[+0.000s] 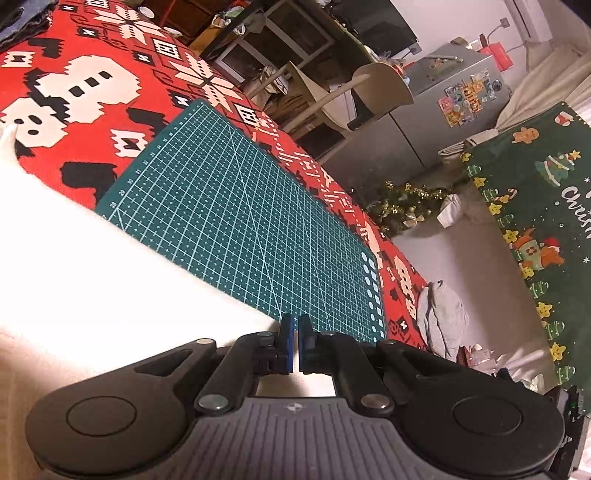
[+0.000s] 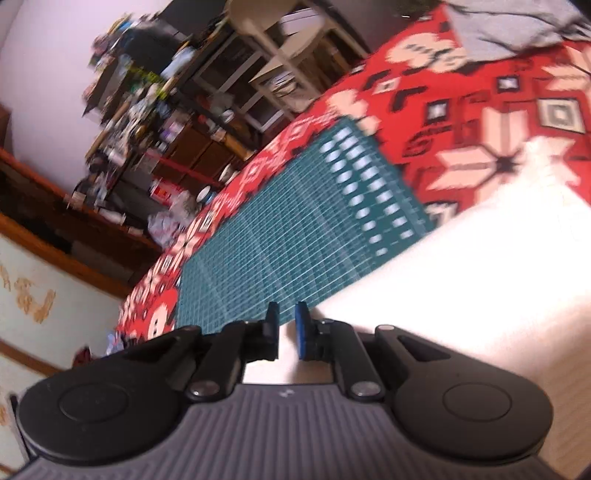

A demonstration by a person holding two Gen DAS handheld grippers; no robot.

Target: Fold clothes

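Observation:
A white garment (image 1: 110, 288) lies overexposed across the green cutting mat (image 1: 240, 206) on a red patterned tablecloth (image 1: 74, 55). My left gripper (image 1: 295, 330) sits at the garment's edge where it meets the mat. Its blue pads are nearly together, with only a sliver of white cloth between them. In the blurred right wrist view the same white garment (image 2: 461, 277) covers the right side of the mat (image 2: 277, 240). My right gripper (image 2: 286, 321) is at the garment's other edge, and white fabric fills the narrow gap between its pads.
A grey garment (image 2: 509, 26) lies on the tablecloth (image 2: 480, 110) at the far end, and dark clothes (image 1: 18, 18) sit at another corner. Beyond the table edge are a pale chair (image 1: 369, 92), a grey cloth on the floor (image 1: 443, 317), a green Christmas cloth (image 1: 535, 221) and cluttered shelves (image 2: 147, 92).

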